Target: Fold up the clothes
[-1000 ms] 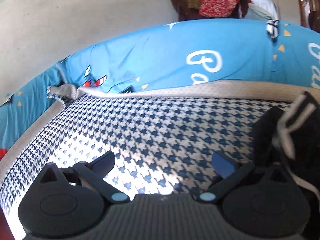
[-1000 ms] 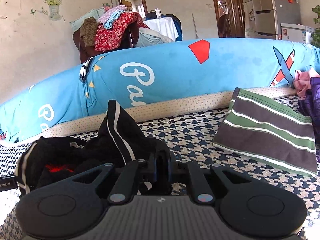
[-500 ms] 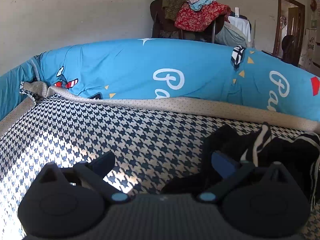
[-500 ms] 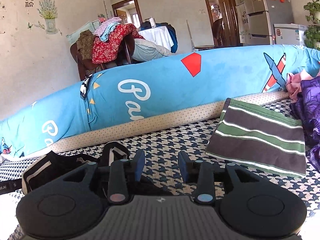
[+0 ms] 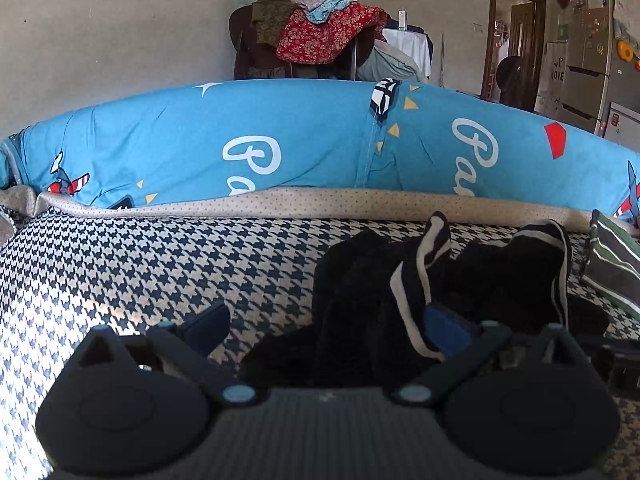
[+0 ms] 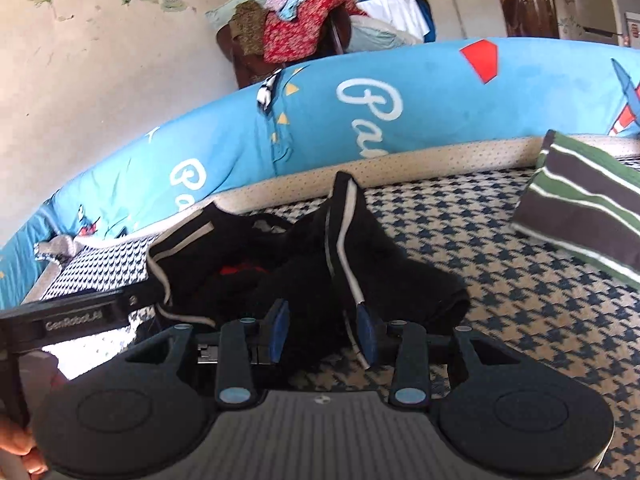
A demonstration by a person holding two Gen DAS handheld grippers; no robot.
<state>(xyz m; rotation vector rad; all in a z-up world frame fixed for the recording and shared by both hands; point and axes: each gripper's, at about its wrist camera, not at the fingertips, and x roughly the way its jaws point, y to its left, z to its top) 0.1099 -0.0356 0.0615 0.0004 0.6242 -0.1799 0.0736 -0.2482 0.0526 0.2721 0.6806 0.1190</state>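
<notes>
Right hand-held gripper [image 6: 323, 332] has released black garment [image 6: 304, 264].

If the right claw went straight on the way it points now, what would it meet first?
Most likely the crumpled black garment: its cloth lies between the open fingers of the right claw and piles up just ahead. Depth is unclear, so it may already be brushing them.

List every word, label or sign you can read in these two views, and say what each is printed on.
"GenRobot_AI": raised letters on the black bar of the other claw's handle, at the left of the right wrist view.
"Pa": large white script, repeated and cut off, on the long blue printed bolster cushion.
Papers and magnets on the grey refrigerator door: too small to read.
</notes>
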